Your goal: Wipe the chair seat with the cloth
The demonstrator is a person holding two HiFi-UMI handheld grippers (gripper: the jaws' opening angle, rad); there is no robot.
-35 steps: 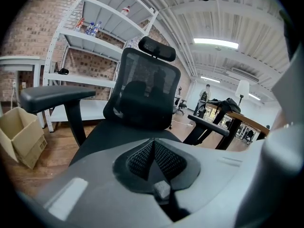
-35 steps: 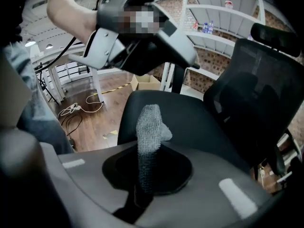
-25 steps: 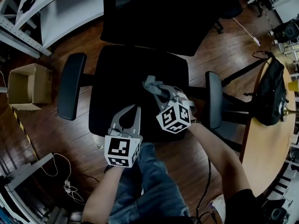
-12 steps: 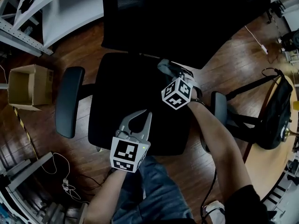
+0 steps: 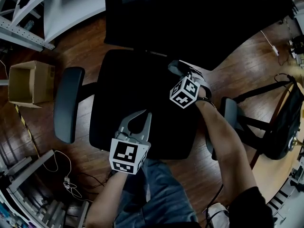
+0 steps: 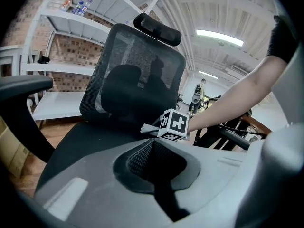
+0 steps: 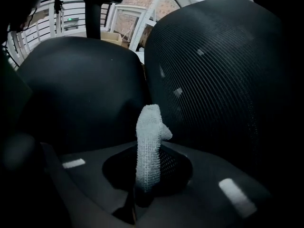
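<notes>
While left tool [image 5: 143,116] sits closed, right tool [image 5: 176,68] pinches cloth [image 7: 148,146] above chair seat [image 5: 127,91].

Setting identified as office or lab workspace. Indicated by:
- mesh-backed office chair [image 5: 142,103] with armrests
- white metal shelving [image 6: 71,27] set against brick wall [image 6: 71,63]
- strip light [image 6: 219,37] mounted on ceiling
- cardboard box [image 5: 29,84] and loose cables [image 5: 69,188] left on plank floor [image 5: 85,46]
- backpack [image 5: 282,122] placed at wooden table [image 5: 278,175]
</notes>
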